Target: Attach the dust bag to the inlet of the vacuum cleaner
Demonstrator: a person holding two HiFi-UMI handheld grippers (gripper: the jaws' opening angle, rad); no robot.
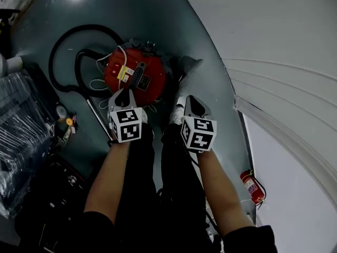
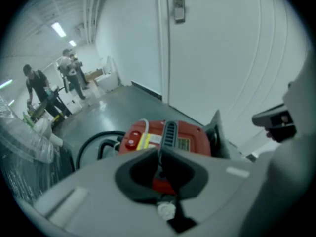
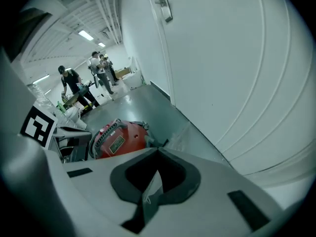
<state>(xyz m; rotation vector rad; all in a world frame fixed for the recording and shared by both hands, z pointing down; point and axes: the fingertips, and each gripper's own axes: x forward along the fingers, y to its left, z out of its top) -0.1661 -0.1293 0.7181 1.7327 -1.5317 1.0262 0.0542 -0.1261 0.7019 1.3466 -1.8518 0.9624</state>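
Your left gripper (image 2: 160, 151): jaws together, nothing seen between. Your right gripper (image 3: 157, 154): jaws closed on pale fold of dust bag (image 1: 188, 67). Bag just beside red vacuum cleaner (image 1: 138, 75), toward floor (image 1: 158, 15) edge along wall (image 1: 274, 30).

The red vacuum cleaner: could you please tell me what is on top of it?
On the vacuum cleaner are a black handle, a yellow label and a white cord. The left gripper covers its near edge in the head view.
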